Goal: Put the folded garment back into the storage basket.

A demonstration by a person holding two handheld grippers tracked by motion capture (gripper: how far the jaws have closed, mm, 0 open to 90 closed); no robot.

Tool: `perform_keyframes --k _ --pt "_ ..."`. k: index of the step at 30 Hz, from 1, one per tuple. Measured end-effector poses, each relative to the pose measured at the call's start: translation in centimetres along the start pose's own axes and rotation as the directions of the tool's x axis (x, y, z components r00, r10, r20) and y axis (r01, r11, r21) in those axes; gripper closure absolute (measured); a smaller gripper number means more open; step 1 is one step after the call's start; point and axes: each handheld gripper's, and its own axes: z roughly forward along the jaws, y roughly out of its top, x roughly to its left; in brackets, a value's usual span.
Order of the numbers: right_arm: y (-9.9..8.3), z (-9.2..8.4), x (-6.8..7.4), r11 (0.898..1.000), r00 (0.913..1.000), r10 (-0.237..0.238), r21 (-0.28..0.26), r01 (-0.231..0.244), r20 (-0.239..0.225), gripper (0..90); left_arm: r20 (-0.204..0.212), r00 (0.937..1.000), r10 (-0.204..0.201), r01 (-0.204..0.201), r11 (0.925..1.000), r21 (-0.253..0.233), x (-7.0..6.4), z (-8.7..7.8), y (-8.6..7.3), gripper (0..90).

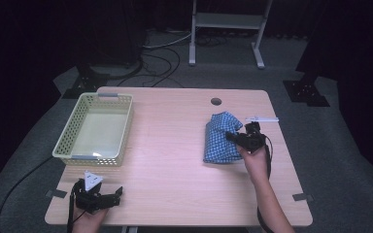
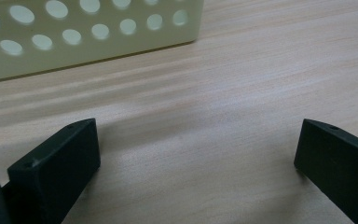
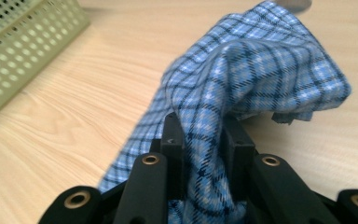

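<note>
Right hand-held gripper (image 3: 200, 140) pinches blue checked cloth (image 3: 261, 70); left hand-held gripper (image 2: 196, 154) gapes wide beside unlabelled basket (image 2: 88, 42)

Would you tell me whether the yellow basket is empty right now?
Empty: the high view shows the basket's bare floor, while the checked cloth lies on the table.

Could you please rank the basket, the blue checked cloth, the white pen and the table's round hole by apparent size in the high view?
1. basket
2. blue checked cloth
3. white pen
4. round hole
</note>
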Motion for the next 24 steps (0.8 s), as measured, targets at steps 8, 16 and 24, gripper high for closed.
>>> perform_keyframes --k 8,16,24 --pt "1.8 -3.5 0.3 0.993 0.9993 0.031 -0.111 -0.033 -0.020 75.2 0.000 1.0000 0.001 -0.001 1.0000 0.000 0.0 0.0 0.0 0.0" --pt "2.6 -5.4 0.8 0.988 0.9992 0.033 -0.152 -0.036 -0.023 75.0 0.000 1.0000 0.000 0.000 1.0000 -0.002 0.0 0.0 0.0 0.0" --pt "3.0 -5.2 1.3 0.987 0.9996 0.026 -0.159 -0.027 -0.007 75.1 -0.001 1.0000 0.002 -0.002 1.0000 -0.002 0.0 0.0 0.0 0.0"
